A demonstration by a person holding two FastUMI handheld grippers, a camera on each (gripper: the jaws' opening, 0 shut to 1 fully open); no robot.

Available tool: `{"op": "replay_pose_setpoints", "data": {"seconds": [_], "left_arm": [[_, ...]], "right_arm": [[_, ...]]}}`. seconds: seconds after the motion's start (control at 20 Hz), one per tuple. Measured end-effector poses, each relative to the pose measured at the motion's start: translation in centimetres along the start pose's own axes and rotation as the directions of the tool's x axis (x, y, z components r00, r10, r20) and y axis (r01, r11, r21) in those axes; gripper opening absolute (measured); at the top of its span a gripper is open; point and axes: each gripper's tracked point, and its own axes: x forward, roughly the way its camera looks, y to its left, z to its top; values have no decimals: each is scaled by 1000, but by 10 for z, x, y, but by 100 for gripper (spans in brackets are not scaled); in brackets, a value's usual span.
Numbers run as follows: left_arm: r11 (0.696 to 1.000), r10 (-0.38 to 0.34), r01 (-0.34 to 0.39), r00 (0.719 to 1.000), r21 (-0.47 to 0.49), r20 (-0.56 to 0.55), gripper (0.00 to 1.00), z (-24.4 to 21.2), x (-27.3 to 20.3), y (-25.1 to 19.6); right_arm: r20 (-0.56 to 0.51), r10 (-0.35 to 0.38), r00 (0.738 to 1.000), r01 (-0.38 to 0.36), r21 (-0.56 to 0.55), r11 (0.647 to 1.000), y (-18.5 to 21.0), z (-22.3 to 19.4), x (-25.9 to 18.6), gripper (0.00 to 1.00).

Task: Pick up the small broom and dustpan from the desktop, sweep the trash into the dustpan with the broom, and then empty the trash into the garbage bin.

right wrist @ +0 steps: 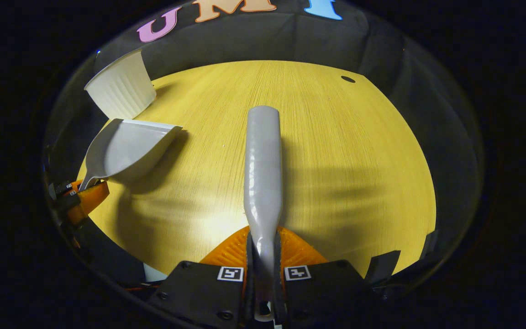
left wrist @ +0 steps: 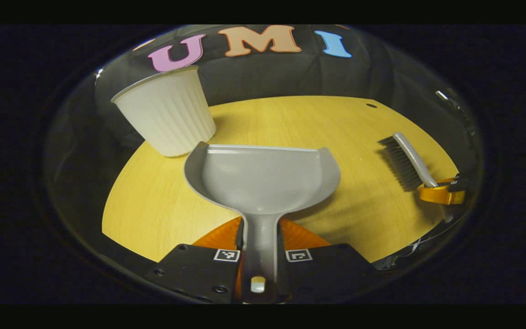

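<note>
Left gripper view, dustpan [left wrist: 263, 180] clamped, lip beside bin [left wrist: 167, 112]

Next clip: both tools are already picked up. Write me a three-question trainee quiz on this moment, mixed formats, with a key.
1. True or false: the left gripper is shut on the dustpan handle.
2. What does the right gripper hold? A) cup B) broom C) cloth
3. Fill in: the white bin stands on the ____, just beyond the dustpan's front edge.

Key: 1 true; 2 B; 3 table.
</note>
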Motion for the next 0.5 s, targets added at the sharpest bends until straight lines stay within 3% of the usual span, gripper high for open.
{"op": "replay_pose_setpoints", "data": {"seconds": [0.15,0.35,0.45,0.5], "left_arm": [[1000,-14,14,1000,-23,-10,23,-2,2,-1],[1000,2,-3,999,-18,-35,29,-13,1,1],[1000,-18,18,999,-8,-26,39,-12,4,-3],[1000,-17,17,1000,-8,-26,60,-13,4,-2]], "right_arm": [[-9,-36,999,36,-17,999,-4,-2,-2,18],[4,-43,999,43,-34,999,-7,3,-4,28],[8,-43,999,43,-46,998,-8,2,-5,49],[8,-36,999,37,-48,998,-6,2,-7,70]]}}
